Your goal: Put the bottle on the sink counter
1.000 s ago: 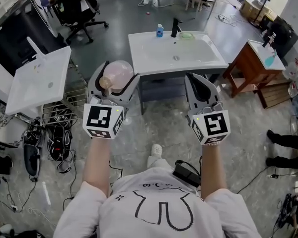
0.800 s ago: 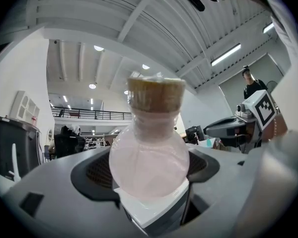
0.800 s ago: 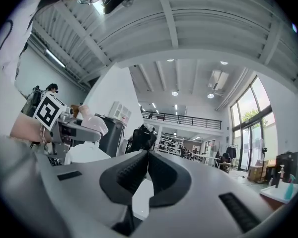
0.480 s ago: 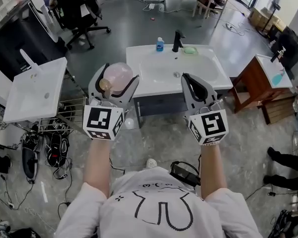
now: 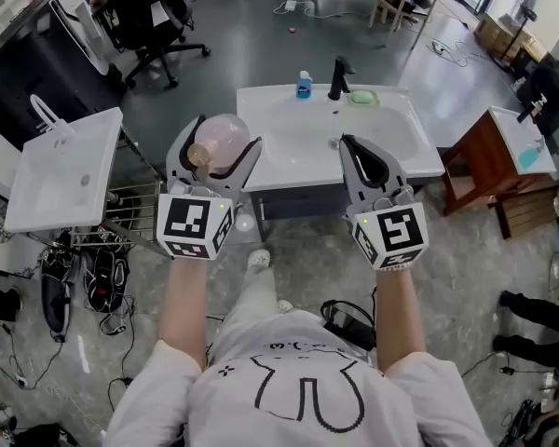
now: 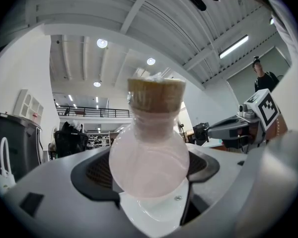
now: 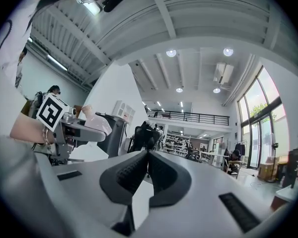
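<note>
A round pale pink bottle (image 5: 220, 142) with a cork-coloured cap is clamped in my left gripper (image 5: 216, 154), held in the air just left of the sink counter (image 5: 261, 164). In the left gripper view the bottle (image 6: 149, 155) fills the space between the jaws, cap up. My right gripper (image 5: 357, 152) hangs over the counter's front right part, shut with nothing between the jaws; in the right gripper view the gripper (image 7: 147, 157) shows its pads pressed together. The white counter has a basin (image 5: 321, 128) in the middle.
At the counter's back stand a blue bottle (image 5: 304, 84), a black tap (image 5: 338, 77) and a green soap dish (image 5: 362, 96). A second white sink (image 5: 65, 166) lies at the left over a wire rack. A wooden stand (image 5: 484, 161) is at the right, an office chair (image 5: 140, 17) behind.
The sink counter has drawn nearer as the person stepped forward; a foot now shows below. Both grippers keep their pose, the left still holding the bottle.
</note>
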